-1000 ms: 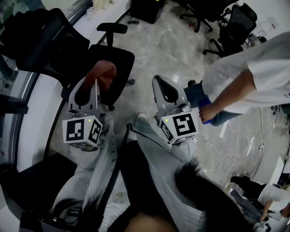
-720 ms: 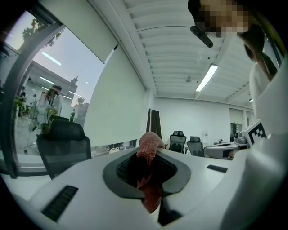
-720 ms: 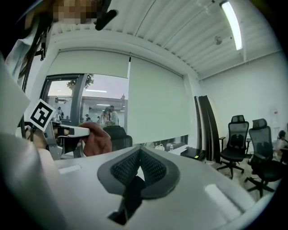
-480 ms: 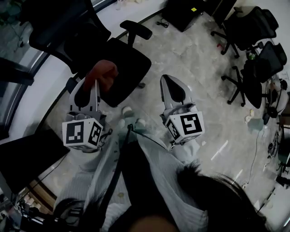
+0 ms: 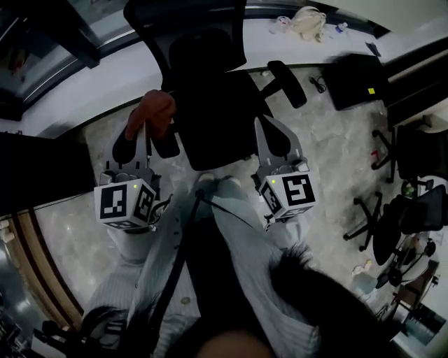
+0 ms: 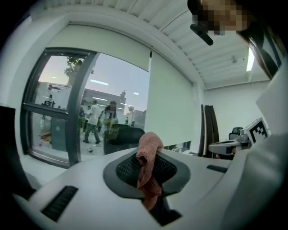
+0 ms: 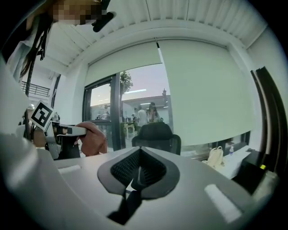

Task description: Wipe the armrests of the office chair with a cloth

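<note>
A black office chair (image 5: 210,105) stands straight ahead with its seat between my two grippers; its right armrest (image 5: 288,83) sticks out at the upper right. My left gripper (image 5: 145,127) is shut on a reddish-brown cloth (image 5: 155,112), which bunches over the fingertips by the seat's left edge. The left gripper view shows the cloth (image 6: 149,155) pinched in the jaws and hanging down. My right gripper (image 5: 267,130) is shut with nothing in it, at the seat's right edge. From the right gripper view the chair's backrest (image 7: 155,134) shows beyond the jaws.
A white ledge (image 5: 140,66) below the windows runs behind the chair, with a pale bag (image 5: 308,21) on it. A black box (image 5: 358,80) lies on the marble floor at the right, and more office chairs (image 5: 409,210) stand at the far right. A dark desk (image 5: 35,171) is at the left.
The view has swung round: the chair now stands straight ahead between the grippers, and the person in white is out of view. Both grippers keep their pose, the cloth still held.
</note>
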Motion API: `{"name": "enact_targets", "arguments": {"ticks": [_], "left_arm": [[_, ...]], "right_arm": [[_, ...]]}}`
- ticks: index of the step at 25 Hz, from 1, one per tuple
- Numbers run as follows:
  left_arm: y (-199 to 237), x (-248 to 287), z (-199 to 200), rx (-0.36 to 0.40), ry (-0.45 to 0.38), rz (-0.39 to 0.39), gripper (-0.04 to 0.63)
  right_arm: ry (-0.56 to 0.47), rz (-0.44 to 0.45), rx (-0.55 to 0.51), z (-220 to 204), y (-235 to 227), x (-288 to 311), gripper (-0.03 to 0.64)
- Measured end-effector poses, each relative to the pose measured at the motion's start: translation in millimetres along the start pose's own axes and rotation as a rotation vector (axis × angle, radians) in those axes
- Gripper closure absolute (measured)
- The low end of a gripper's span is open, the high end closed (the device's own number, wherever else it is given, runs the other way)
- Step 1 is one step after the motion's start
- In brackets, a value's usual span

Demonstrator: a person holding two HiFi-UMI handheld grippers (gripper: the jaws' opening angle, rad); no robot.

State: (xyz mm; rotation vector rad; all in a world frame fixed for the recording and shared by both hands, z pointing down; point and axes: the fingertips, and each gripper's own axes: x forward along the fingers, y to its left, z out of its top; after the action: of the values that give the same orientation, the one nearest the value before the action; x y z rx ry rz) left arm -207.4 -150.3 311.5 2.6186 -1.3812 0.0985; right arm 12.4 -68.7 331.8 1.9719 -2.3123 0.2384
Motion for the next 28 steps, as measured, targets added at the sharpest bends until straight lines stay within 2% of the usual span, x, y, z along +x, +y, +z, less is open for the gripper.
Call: {"name": "enact_targets", "arguments": {"ticks": [7,11,15,20,23,28], "left_arm": [[51,-14,-29,-0.054,0.044,0.293,0.555],[53,-17,-50,-0.086,0.065,0.392,0.555],[59,-18,-83,-0.152,0.104,0.424,0.555],[62,-18,-140,-0.244,0.207,0.422,0.555],[65,-12,-183,-0.296,0.288,0.416,0.555],[71,4,-275,-0.363,0.471,0.382,0.555]], "right_arm": [[0.077,0.254,-0.029,-7,14,74,0.615],[0.114,0.358,-0.054,-14,12,86,0.615],[0.144,0.4,-0.063,-28,12,95,0.615],[0.188,0.431,-0.055,-49,20,101,0.615],[0.219,0.443,-0.058,-67,27,106,0.615],[0.281,0.456,-0.063,-100,36,111,0.615]]}}
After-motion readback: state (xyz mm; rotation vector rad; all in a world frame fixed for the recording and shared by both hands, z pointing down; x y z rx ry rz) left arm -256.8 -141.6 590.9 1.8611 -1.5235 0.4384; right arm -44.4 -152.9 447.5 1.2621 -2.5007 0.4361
